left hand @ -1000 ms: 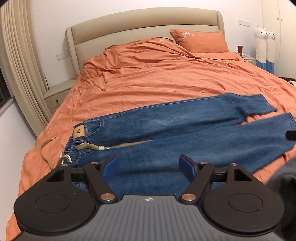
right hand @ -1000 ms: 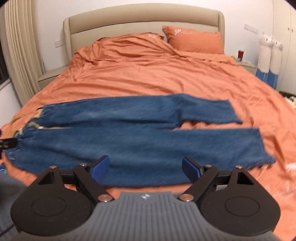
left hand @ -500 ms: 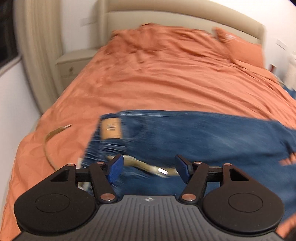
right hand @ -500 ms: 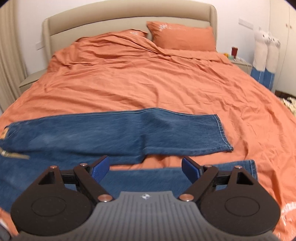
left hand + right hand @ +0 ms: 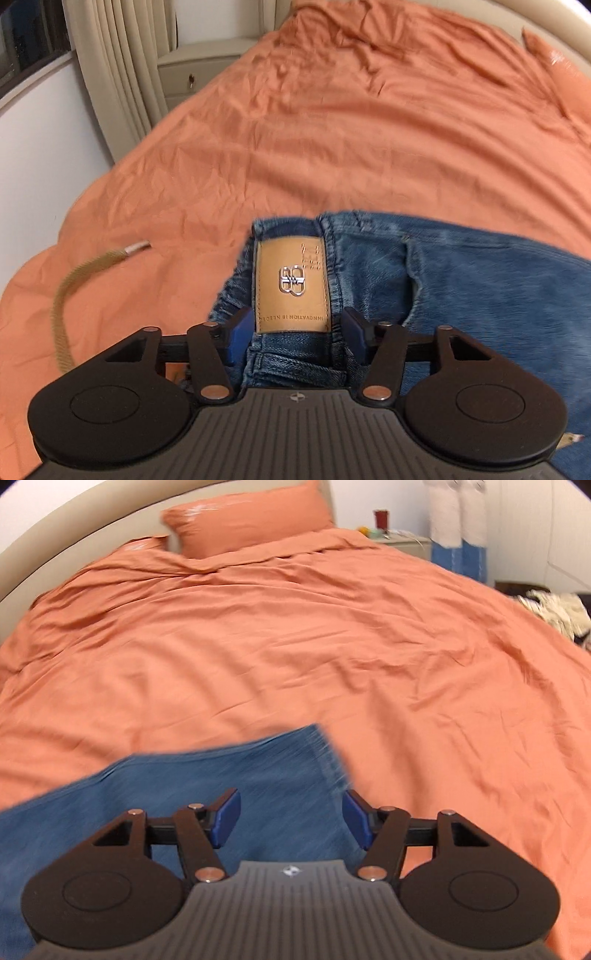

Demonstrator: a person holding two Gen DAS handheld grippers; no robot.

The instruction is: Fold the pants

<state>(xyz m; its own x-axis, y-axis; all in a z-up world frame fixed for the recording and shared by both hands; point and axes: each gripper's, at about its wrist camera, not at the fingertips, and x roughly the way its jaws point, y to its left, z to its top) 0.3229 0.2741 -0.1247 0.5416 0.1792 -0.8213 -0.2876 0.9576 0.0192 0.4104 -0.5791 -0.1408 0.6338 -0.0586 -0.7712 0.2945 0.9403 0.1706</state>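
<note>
Blue jeans [image 5: 461, 288] lie flat on the orange bed. In the left wrist view my left gripper [image 5: 295, 332] is open, its blue pads on either side of the waistband below the tan leather patch [image 5: 291, 280]. A tan drawstring [image 5: 74, 288] trails off to the left on the sheet. In the right wrist view my right gripper [image 5: 291, 819] is open over the far leg of the jeans [image 5: 207, 786], close to its hem [image 5: 328, 753]. Neither gripper holds cloth.
The orange duvet [image 5: 295, 646] covers the bed, with an orange pillow [image 5: 251, 517] against the beige headboard. A nightstand [image 5: 199, 70] and curtain [image 5: 118, 74] stand at the bed's left. A far nightstand [image 5: 402, 542] and a pile of cloth [image 5: 554, 609] are at the right.
Both grippers have moved down and in toward the jeans. The left went left to the waistband patch; the right went right to the leg hem. Both stayed open.
</note>
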